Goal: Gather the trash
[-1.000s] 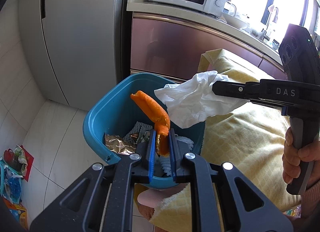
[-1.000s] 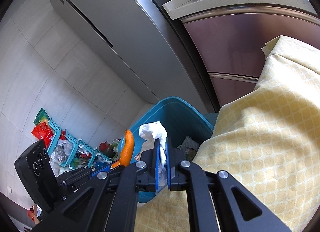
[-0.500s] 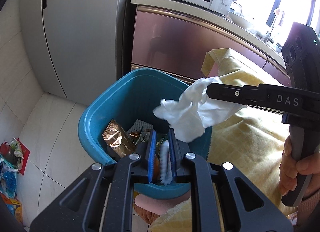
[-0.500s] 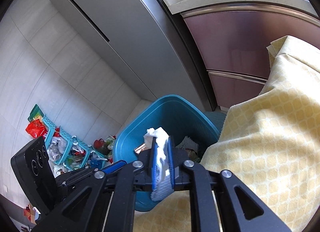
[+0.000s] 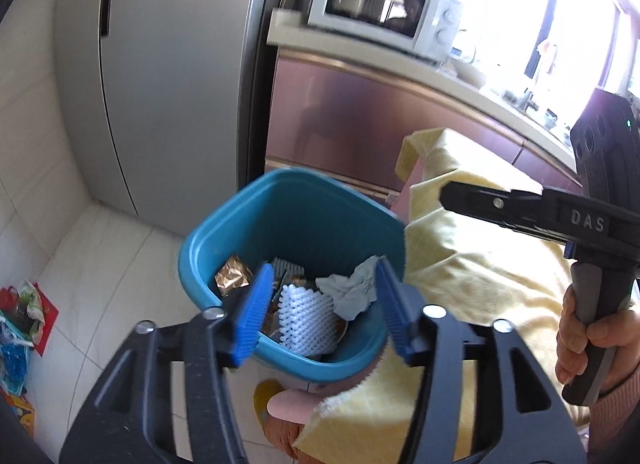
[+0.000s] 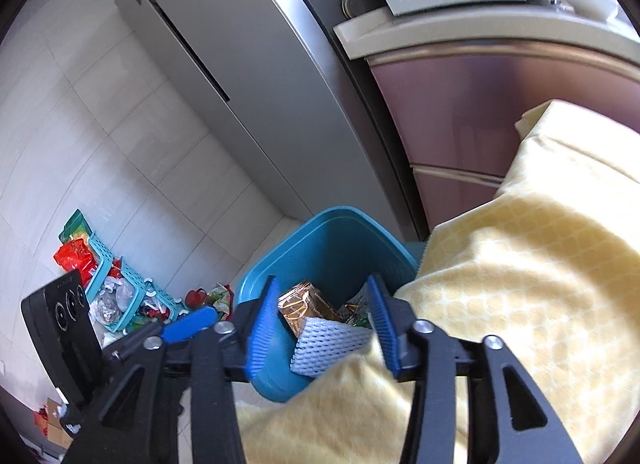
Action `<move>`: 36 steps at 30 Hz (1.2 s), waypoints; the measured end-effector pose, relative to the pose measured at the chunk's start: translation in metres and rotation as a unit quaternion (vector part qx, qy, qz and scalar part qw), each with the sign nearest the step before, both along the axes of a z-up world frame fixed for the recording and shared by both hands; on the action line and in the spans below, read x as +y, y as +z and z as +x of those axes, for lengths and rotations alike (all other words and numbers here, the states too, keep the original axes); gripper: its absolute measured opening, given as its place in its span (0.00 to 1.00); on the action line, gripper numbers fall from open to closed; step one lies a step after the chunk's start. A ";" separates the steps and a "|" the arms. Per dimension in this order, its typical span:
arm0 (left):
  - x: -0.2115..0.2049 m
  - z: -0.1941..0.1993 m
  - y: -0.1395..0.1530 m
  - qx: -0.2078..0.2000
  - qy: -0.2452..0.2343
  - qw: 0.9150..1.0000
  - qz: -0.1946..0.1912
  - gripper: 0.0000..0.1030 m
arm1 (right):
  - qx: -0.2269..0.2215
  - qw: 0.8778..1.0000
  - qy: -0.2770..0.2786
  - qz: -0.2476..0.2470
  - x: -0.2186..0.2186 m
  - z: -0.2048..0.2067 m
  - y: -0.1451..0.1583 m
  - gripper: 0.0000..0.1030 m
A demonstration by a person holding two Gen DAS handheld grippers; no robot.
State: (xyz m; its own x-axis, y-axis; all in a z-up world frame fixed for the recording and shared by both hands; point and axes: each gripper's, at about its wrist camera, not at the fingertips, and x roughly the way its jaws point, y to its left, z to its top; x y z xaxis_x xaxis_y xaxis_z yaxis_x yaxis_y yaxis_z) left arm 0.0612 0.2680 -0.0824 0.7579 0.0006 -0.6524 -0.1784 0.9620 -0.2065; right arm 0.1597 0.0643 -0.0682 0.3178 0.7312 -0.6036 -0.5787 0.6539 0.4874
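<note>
My left gripper (image 5: 320, 312) and right gripper (image 6: 322, 328) spread empty over the blue bin (image 5: 224, 240); a crumpled tissue (image 5: 352, 292) lies inside by the yellow tablecloth's (image 6: 520, 284) edge.

Kitchen's got a tall grey fridge (image 5: 168, 76), with pinkish cabinets (image 5: 360, 124) just right of it, white floor tiles (image 5: 100, 264) below, bright window (image 5: 520, 4) further right.

Domestic kitchen. A tall grey-steel refrigerator (image 5: 168, 76) stands beside a pale countertop (image 6: 460, 30) carrying a white microwave oven (image 5: 380, 16), above glossy mauve cabinet fronts (image 5: 360, 124). White tiled floor (image 6: 120, 152). A teal plastic waste bin (image 5: 304, 216) stands against a table draped in yellow patterned cloth (image 6: 540, 264).
</note>
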 end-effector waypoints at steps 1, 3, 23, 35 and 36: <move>-0.003 -0.005 0.004 -0.011 -0.001 1.000 0.004 0.71 | -0.012 1.000 -0.005 -0.002 -0.007 -0.005 0.004 0.54; -0.010 -0.015 0.013 -0.031 -0.004 0.999 0.019 0.82 | -0.039 0.999 -0.018 -0.008 -0.021 -0.017 0.013 0.69; -0.115 -0.069 0.061 -0.150 -0.025 0.987 0.055 0.94 | -0.243 0.936 -0.244 -0.069 -0.178 -0.135 0.043 0.93; -0.169 -0.085 0.076 -0.205 -0.031 0.973 0.102 0.94 | -0.293 0.897 -0.319 -0.084 -0.222 -0.176 0.044 0.93; -0.173 -0.085 0.077 -0.207 -0.030 0.972 0.107 0.94 | -0.295 0.895 -0.323 -0.087 -0.224 -0.178 0.044 0.93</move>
State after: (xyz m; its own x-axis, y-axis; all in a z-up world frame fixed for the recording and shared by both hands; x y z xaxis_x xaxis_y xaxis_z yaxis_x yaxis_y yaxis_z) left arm -0.0237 0.0951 -0.0052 0.9583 0.0495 -0.2813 -0.0640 0.9970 -0.0427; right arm -0.0182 -0.1599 -0.0246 0.9413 0.1919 -0.2778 -0.1763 0.9811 0.0803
